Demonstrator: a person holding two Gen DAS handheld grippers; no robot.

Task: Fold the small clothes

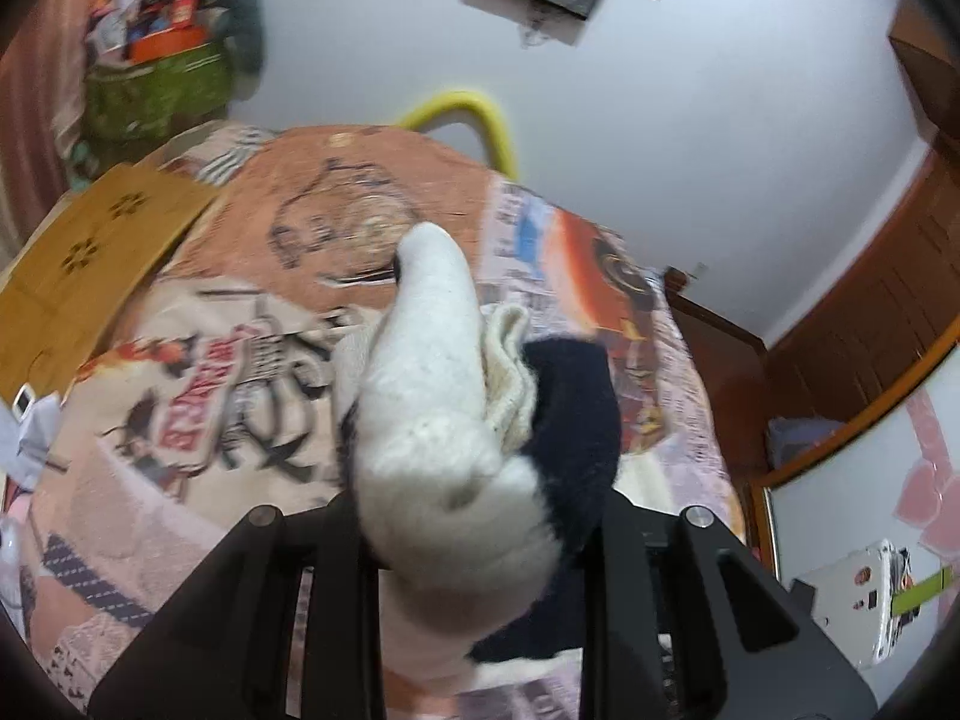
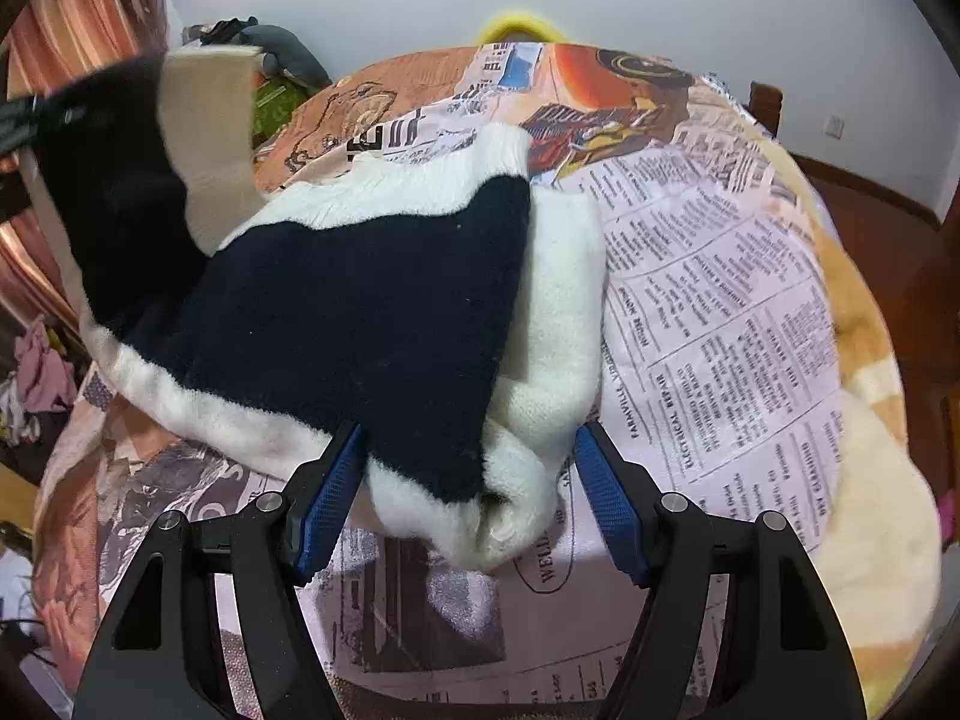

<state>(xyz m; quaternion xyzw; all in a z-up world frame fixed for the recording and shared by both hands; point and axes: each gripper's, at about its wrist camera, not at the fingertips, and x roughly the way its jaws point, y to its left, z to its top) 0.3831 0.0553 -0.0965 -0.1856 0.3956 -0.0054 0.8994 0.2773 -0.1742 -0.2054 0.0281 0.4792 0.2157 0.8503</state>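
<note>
Right wrist view shows the small knitted garment (image 2: 360, 300), navy with white borders, lying partly on the printed blanket (image 2: 720, 312) that covers the bed, with one end of it lifted off the blanket toward the upper left of the picture. There the left gripper (image 2: 24, 114) shows only as a dark blurred shape at the frame edge, where the raised navy cloth and a beige ribbed band meet it. The near corner of the garment, white and bunched, lies between the fingers of the right gripper (image 2: 468, 498); its blue pads (image 2: 330, 498) stand well apart, the left pad touching the cloth while the right pad stands clear of it, so the jaws are apart and not pressing. In the left wrist view the garment (image 1: 432, 432) fills the middle, a thick white fold with navy beside it rising out from between the black fingers of the left gripper (image 1: 480, 540), which are closed upon it; the cloth hangs above the blanket (image 1: 210, 360). Beyond the bed lie a wooden board (image 1: 90, 252) at the left, a yellow curved tube (image 1: 474, 114) against the white wall, a heap of clutter (image 1: 162, 48) in the far corner and a wooden door (image 1: 888, 300) at the right.
</note>
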